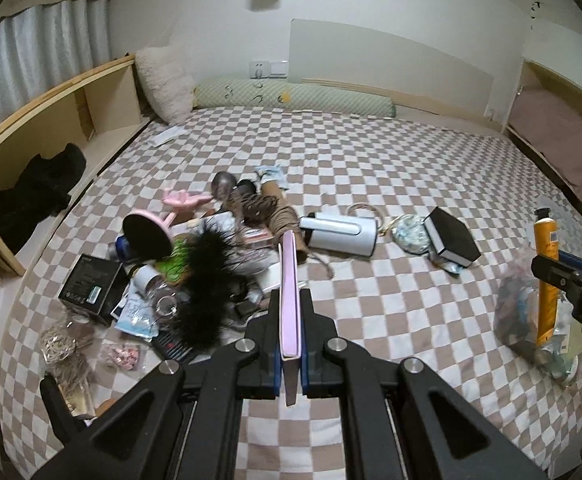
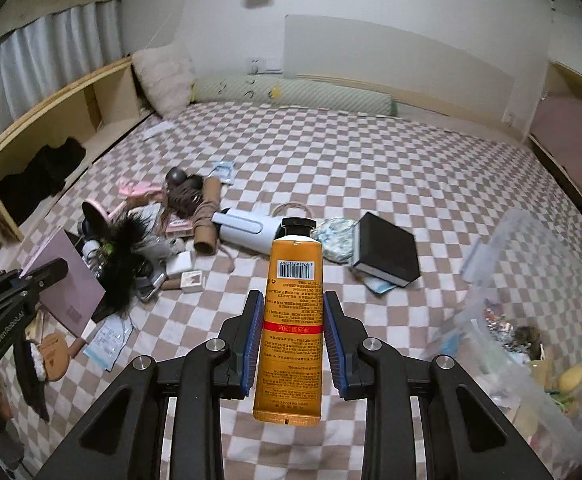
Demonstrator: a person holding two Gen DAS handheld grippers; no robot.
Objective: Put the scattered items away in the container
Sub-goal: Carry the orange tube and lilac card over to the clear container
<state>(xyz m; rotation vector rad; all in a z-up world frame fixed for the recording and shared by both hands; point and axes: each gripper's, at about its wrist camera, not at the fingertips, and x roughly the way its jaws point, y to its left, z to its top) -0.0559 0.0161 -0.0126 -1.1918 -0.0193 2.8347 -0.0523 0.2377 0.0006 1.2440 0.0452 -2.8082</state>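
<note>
My right tool (image 2: 291, 340) grips the orange tube (image 2: 293, 312), left tool (image 1: 291, 344) clamps the pink notebook (image 1: 290, 292) edge-on. Clear container (image 2: 503, 320) sits lower right of the right view; I'd release low inside it, tube first.

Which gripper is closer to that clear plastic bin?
Right. The right gripper, holding the orange tube, is beside the clear bin; the left gripper, holding a pink booklet, is over the clutter pile.

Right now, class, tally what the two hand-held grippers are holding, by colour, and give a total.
Orange: 1, the tube in the right hand-held gripper
Pink: 1, the thin book in the left hand-held gripper
Total: 2
</note>
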